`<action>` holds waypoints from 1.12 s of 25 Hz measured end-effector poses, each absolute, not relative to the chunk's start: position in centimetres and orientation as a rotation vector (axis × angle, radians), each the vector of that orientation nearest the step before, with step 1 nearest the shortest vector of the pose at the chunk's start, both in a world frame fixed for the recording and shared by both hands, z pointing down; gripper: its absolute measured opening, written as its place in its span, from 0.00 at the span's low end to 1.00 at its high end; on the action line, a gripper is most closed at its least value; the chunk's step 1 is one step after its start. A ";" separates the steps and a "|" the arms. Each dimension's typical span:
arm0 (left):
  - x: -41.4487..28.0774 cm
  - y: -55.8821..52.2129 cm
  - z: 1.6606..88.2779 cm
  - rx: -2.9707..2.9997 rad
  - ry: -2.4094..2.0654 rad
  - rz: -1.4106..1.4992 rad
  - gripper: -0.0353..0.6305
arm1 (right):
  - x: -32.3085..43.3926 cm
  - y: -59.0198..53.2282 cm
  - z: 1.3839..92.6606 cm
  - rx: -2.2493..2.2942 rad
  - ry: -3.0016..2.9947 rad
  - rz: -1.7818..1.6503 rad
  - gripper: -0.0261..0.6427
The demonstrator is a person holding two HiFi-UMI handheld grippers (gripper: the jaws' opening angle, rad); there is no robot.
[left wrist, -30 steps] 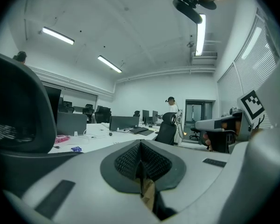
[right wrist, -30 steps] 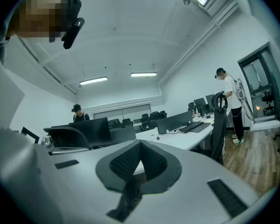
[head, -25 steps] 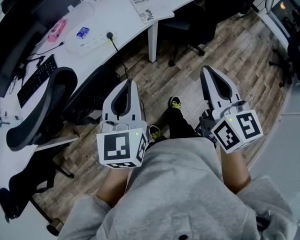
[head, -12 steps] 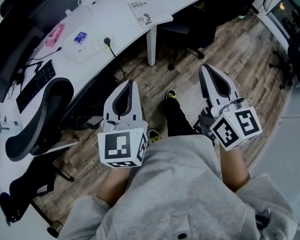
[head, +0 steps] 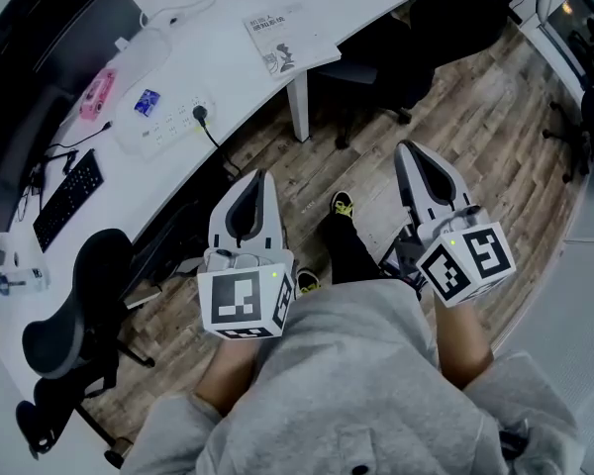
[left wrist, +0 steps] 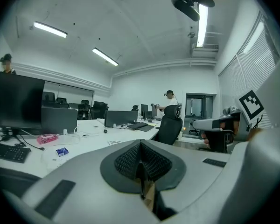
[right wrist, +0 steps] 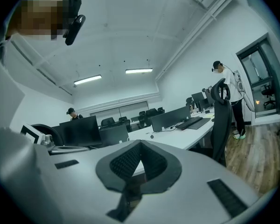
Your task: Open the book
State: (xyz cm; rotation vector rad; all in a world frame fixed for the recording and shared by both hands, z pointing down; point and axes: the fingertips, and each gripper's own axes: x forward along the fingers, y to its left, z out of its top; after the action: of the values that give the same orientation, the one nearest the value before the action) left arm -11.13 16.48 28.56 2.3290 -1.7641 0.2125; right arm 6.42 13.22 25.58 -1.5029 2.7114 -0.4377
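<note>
Since the earlier frame, the desk point(head: 228, 72) and the book point(head: 280, 40) on it sit lower in the head view, nearer both grippers.

Head view: we see the book lying flat, cover up, near the desk's edge. It is well apart from the left gripper point(head: 261, 176) and the right gripper point(head: 406, 148), which are held side by side over the wooden floor point(head: 475, 97).

Left gripper view: we see the jaws of the left gripper point(left wrist: 141, 146) clenched together, with nothing between them.

Right gripper view: we see the right gripper point(right wrist: 140, 148) likewise clenched and empty.
</note>
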 end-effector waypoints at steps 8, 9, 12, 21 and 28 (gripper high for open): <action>-10.4 9.0 30.9 2.270 -1.757 0.281 0.06 | 8.4 5.5 27.5 -1.508 2.768 -0.476 0.08; -10.4 8.1 30.9 2.265 -1.761 0.284 0.06 | 8.6 4.5 27.6 -1.505 2.778 -0.476 0.08; -9.9 5.5 30.9 2.252 -1.770 0.292 0.06 | 9.6 1.6 27.5 -1.496 2.805 -0.478 0.08; -7.8 -0.5 30.5 2.223 -1.787 0.322 0.06 | 10.6 -5.9 26.0 -1.413 2.868 -0.443 0.08; -6.7 -3.2 29.9 2.208 -1.808 0.337 0.06 | 10.8 -8.2 27.4 -1.297 2.865 -0.612 0.08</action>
State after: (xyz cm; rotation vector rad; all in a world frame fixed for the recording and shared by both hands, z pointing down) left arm -6.70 -3.23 29.91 2.2075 -1.8081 0.3368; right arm 10.81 -8.21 27.37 -1.2965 2.8655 -0.6119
